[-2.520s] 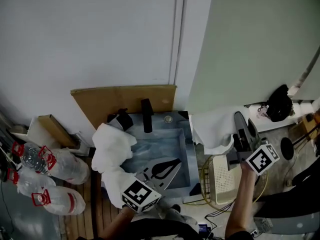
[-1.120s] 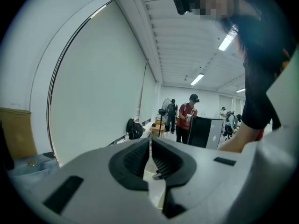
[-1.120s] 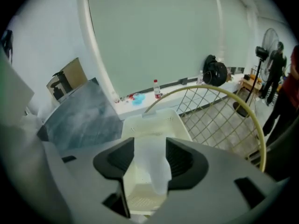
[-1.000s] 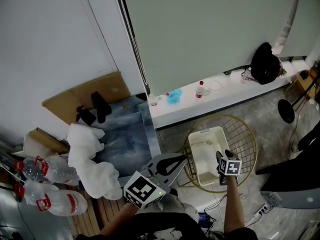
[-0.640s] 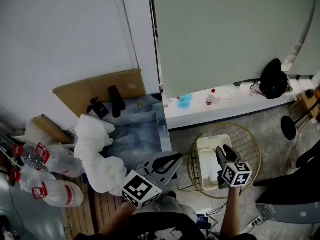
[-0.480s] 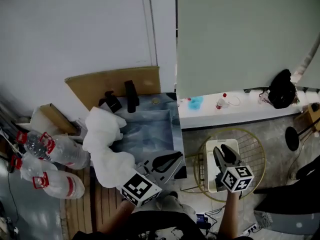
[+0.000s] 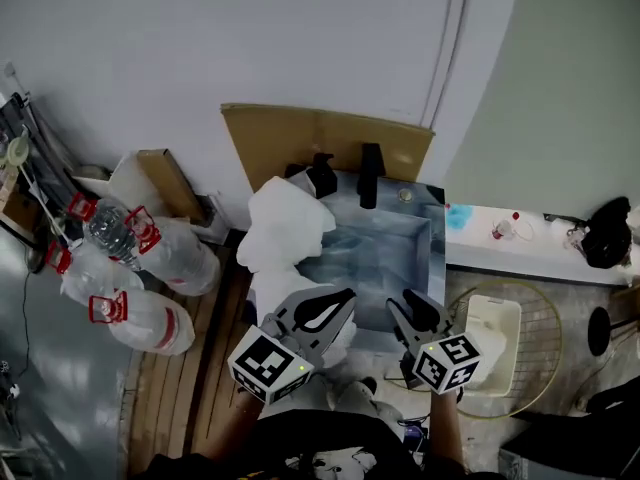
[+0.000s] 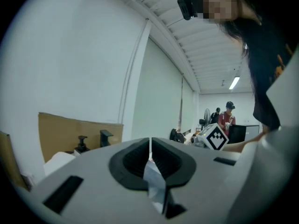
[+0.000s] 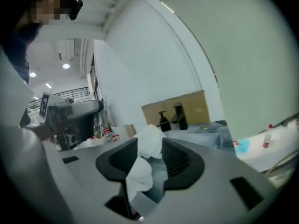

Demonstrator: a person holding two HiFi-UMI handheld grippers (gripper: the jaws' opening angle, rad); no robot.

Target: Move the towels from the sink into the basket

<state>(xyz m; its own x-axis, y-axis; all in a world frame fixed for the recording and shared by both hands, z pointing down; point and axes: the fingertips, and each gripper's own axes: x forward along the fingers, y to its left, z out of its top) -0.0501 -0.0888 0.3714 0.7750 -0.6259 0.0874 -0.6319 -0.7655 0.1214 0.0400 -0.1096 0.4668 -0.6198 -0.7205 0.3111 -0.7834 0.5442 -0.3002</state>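
Note:
White towels are heaped on the left rim of the grey sink and hang down its front left corner. My left gripper is shut and empty, its tips just right of the lower towel. My right gripper hovers over the sink's front edge with its jaws opening and nothing between them. In the right gripper view the towel heap shows beyond the gap. The gold wire basket stands on the floor to the right with white cloth in it.
A black faucet and soap dispenser stand at the sink's back, before a cardboard sheet. Large water bottles lie at the left. A white ledge with small items and a black bag runs at the right.
My right gripper has moved left from above the basket to the sink's front edge. The left gripper stays beside the towels. The head view has swung left.

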